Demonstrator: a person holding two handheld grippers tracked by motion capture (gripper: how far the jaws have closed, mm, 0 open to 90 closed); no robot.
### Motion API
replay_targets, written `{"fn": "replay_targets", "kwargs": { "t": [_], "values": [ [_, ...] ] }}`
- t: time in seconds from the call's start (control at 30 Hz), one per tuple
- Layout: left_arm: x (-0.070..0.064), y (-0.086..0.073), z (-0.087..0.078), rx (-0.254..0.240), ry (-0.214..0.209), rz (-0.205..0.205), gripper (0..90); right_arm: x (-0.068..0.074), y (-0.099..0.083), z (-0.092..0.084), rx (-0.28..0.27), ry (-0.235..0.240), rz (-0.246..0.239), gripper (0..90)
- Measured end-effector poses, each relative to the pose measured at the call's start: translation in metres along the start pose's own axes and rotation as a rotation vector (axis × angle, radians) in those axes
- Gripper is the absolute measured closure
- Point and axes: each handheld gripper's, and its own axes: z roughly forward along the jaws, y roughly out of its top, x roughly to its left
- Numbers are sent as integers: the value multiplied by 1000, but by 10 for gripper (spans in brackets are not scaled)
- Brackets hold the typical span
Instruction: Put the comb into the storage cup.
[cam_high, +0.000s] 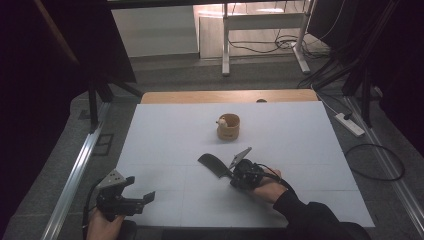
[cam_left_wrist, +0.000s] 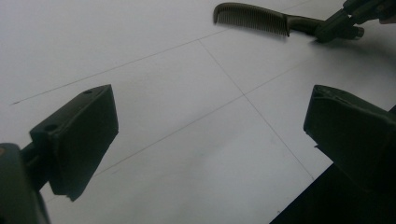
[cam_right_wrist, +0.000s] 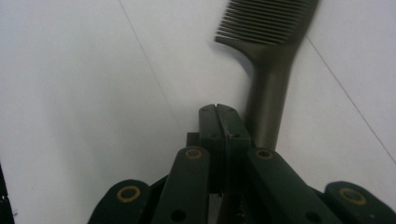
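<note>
Where the white desk (cam_high: 165, 130) takes up the middle of the high view, three things sit on it, well apart. Right tongs (cam_high: 235, 176) lie low on the desk near its middle, the hand (cam_high: 269, 189) behind them; the jaws are pressed flat together with nothing between them, plain in the right gripper view (cam_right_wrist: 218, 122). Dark comb (cam_high: 212, 164) lies flat on the desk, its handle running just beside the closed jaw tips, teeth end pointing away; whether handle and jaws touch, cannot tell. Same comb in the right gripper view (cam_right_wrist: 268, 70) and far off in the left gripper view (cam_left_wrist: 261, 19). Left tongs (cam_high: 142, 196) rest at the desk's near left corner, jaws spread wide over bare surface (cam_left_wrist: 205, 135). Small round wooden cup (cam_high: 228, 127) stands upright farther back, a pale object at its rim.
</note>
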Motion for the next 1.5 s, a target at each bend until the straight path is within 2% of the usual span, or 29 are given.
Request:
{"fn": "replay_targets", "kwargs": {
  "t": [0.3, 0.57, 0.63, 0.83, 0.87, 0.9, 0.97, 1.0, 1.03, 1.13, 1.17, 1.2, 1.23, 1.3, 1.37, 1.47, 1.5],
  "values": [
    [0, 0, 0, 0, 2, -3, 41, -3, -3, -3, 0, -3, 9, 895],
    [0, 0, 0, 0, 1, -5, 41, 1, 0, -16, -58, 9, 11, 859],
    [0, 0, 0, 1, 2, -4, 42, 3, 1, -24, -85, -4, 13, 813],
    [0, 0, 0, 2, 2, -4, 42, 3, 1, -29, -91, -37, 25, 667],
    [0, 0, 0, 2, 2, -5, 42, 3, 1, -29, -91, -37, 25, 667],
    [0, 0, 0, 2, 1, -5, 42, 2, 1, -31, -95, -48, 32, 605],
    [0, 0, 0, 2, 2, -5, 42, 2, 1, -33, -101, -67, 30, 549],
    [0, 0, 0, 2, 2, -5, 42, 2, 1, -33, -101, -67, 30, 549],
    [0, 0, 0, 2, 2, -5, 42, 3, 2, -35, -108, -81, 26, 481],
    [0, 0, 0, 2, 2, -5, 42, 3, 2, -36, -115, -97, 22, 404],
    [0, 0, 0, 2, 2, -5, 43, 3, 3, -37, -103, -109, 20, 336],
    [0, 0, 1, 2, 1, -5, 43, 3, 3, -37, -103, -109, 20, 336],
    [0, 0, 1, 3, 1, -5, 43, 3, 4, -36, -93, -115, 26, 261],
    [0, 0, 0, 2, 2, -5, 43, 2, 4, -35, -86, -117, 28, 238],
    [0, 0, 1, 3, 0, -5, 43, 1, 4, -33, -75, -127, 36, 154],
    [0, 0, 1, 3, 1, -4, 43, 0, 4, -32, -76, -133, 42, 122],
    [0, 0, 1, 3, 1, -5, 43, -1, 4, -31, -78, -128, 51, 84]
  ]
}}
